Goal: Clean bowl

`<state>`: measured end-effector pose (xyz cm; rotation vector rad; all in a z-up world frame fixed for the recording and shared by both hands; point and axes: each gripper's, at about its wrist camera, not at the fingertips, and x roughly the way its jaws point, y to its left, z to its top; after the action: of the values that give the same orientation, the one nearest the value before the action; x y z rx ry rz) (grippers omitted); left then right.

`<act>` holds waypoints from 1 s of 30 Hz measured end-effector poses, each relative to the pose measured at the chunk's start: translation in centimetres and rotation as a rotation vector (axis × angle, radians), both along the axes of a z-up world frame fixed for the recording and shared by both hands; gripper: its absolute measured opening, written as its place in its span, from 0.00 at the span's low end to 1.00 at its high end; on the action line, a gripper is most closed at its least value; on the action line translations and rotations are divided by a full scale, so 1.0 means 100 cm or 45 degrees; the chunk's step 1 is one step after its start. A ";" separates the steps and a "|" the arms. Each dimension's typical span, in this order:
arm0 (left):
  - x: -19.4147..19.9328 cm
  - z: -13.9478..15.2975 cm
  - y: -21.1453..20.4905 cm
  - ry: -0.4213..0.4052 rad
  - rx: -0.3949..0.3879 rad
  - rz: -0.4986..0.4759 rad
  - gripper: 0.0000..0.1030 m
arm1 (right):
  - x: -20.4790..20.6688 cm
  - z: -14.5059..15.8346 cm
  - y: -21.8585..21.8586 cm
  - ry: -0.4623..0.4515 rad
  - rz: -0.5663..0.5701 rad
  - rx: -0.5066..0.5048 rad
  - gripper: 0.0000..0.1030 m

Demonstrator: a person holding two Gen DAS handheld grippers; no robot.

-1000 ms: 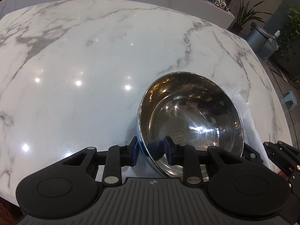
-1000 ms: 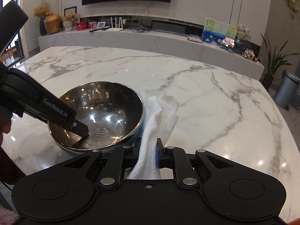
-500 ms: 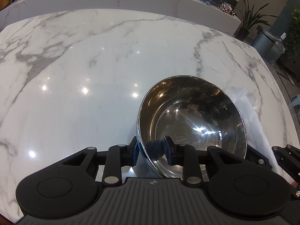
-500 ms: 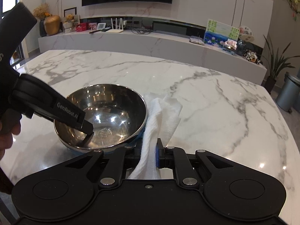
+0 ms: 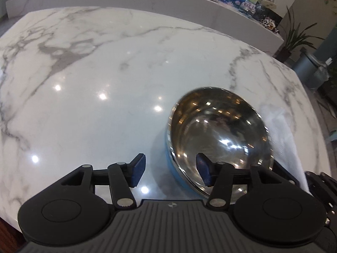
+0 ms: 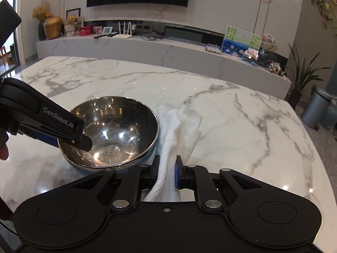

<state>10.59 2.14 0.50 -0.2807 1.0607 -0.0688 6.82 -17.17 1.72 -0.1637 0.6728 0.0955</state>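
Note:
A shiny steel bowl (image 5: 221,130) with a blue outside sits on the white marble table (image 5: 105,63). My left gripper (image 5: 170,172) straddles the bowl's near rim, one pad inside and one outside. Its jaws are opening and neither pad presses on the rim. In the right wrist view one of the left gripper's fingers (image 6: 63,124) reaches into the bowl (image 6: 113,130) from the left. My right gripper (image 6: 166,175) is shut on a crumpled white paper towel (image 6: 179,130), just right of the bowl. The towel (image 5: 282,135) also shows behind the bowl in the left wrist view.
A person's hand (image 6: 3,149) shows at the left edge. Beyond the table (image 6: 231,116) runs a long marble counter (image 6: 147,50) with small items. A grey bin (image 6: 316,107) and a potted plant (image 6: 301,78) stand on the floor past the table's right end.
My left gripper's jaws have spread apart and let go of the bowl's rim. The right gripper keeps its hold on the paper towel and has hardly moved.

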 end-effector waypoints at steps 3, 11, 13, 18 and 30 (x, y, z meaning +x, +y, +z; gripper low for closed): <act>-0.002 0.000 -0.003 -0.007 0.013 -0.009 0.40 | -0.002 0.000 0.003 -0.012 0.007 -0.020 0.11; 0.004 -0.002 -0.004 -0.017 0.016 -0.037 0.25 | -0.002 -0.006 0.006 0.006 0.037 -0.032 0.11; 0.006 -0.002 -0.004 -0.019 0.026 -0.044 0.23 | -0.001 -0.009 0.007 0.017 0.041 -0.035 0.11; 0.010 -0.003 -0.008 -0.037 0.065 -0.059 0.21 | -0.001 -0.017 0.010 0.050 0.060 -0.040 0.11; 0.001 -0.003 -0.010 -0.126 0.125 -0.139 0.24 | -0.003 -0.022 0.012 0.081 0.057 -0.027 0.11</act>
<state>10.74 1.10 0.18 -0.1296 0.9777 -0.1268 6.53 -15.94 -0.53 -0.1965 0.7338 0.1373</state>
